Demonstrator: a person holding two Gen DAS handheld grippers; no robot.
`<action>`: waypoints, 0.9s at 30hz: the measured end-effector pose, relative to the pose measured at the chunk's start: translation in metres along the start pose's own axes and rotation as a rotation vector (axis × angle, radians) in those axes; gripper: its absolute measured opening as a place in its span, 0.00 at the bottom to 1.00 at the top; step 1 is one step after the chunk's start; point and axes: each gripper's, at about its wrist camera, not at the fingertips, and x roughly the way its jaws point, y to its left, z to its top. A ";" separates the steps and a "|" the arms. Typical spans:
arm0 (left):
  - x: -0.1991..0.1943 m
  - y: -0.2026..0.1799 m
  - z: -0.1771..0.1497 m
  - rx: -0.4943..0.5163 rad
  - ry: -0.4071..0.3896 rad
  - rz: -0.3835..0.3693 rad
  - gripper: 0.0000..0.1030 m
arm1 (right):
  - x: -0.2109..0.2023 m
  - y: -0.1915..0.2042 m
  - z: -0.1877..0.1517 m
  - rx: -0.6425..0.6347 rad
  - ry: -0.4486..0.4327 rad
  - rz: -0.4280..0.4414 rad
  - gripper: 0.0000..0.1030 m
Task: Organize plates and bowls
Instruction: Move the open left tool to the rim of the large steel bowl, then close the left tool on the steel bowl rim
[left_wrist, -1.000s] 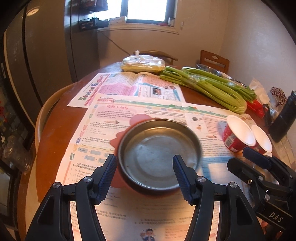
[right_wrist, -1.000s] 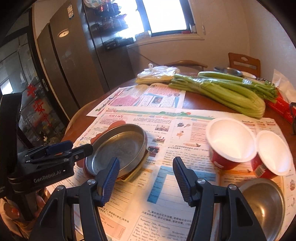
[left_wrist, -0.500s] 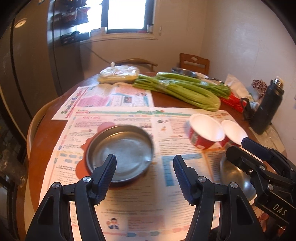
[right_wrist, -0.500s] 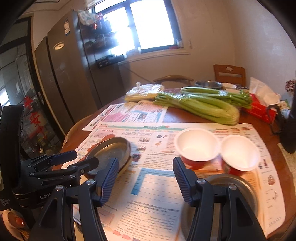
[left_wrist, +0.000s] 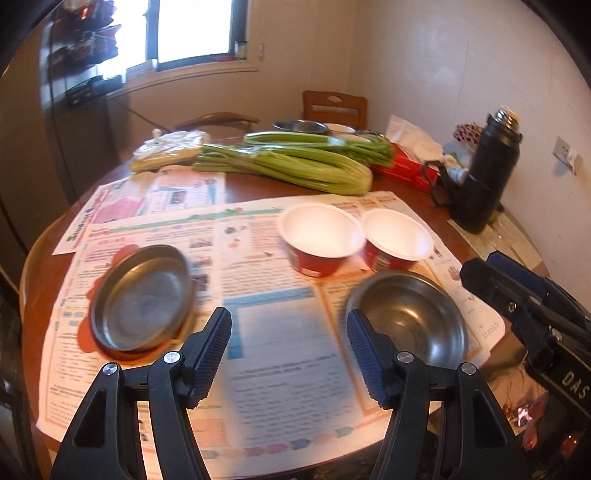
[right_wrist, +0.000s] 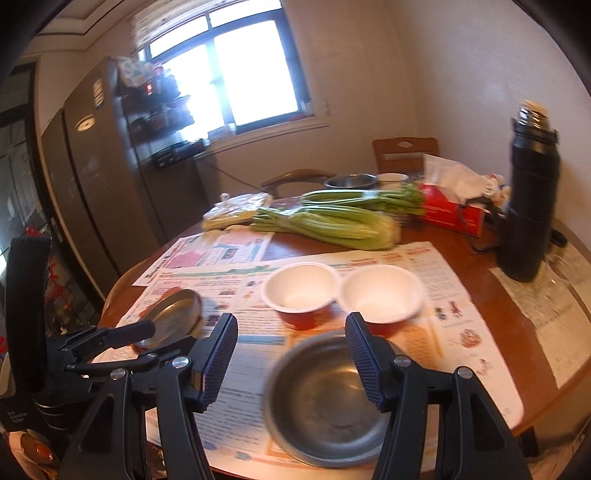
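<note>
Steel catches the light in the left wrist view, where our left gripper (left_wrist: 289, 347) hangs over the newspaper (left_wrist: 273, 328) with its jaws apart and only printed paper between them. Just left of its left finger lies the shallow steel plate (left_wrist: 142, 299), set on a red mat (left_wrist: 96, 334). Just right of its right finger sits the steel bowl (left_wrist: 408, 317), empty. Beyond the gripper stand two red paper bowls (left_wrist: 319, 240), white inside, rims touching. Farther off on the desk (left_wrist: 413, 201) we see a bundle of celery (left_wrist: 291, 166) and, to the right, a black flask (left_wrist: 487, 170). Our right gripper (left_wrist: 524, 295) shows at the right edge; from here we cannot tell how its jaws stand.

From the right wrist view, our right gripper (right_wrist: 291, 356) is open as well, gripping nothing. The steel bowl (right_wrist: 325, 402) lies under its right finger and reaches into the gap between the fingers; the picture is blurred, and we cannot tell whether the pad touches the rim. The two red paper bowls (right_wrist: 301, 290) stand just beyond the fingertips. The steel plate (right_wrist: 173, 314) lies to the left, partly behind our left gripper (right_wrist: 136, 341), which juts in from the left edge.
</note>
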 end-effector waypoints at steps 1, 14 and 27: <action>0.002 -0.004 0.000 0.007 0.003 -0.002 0.65 | -0.002 -0.005 -0.001 0.007 0.000 -0.011 0.59; 0.026 -0.038 -0.004 0.042 0.046 -0.024 0.65 | -0.002 -0.058 -0.025 0.065 0.047 -0.061 0.59; 0.063 -0.050 -0.009 0.052 0.118 -0.033 0.65 | 0.027 -0.077 -0.046 0.057 0.136 -0.089 0.59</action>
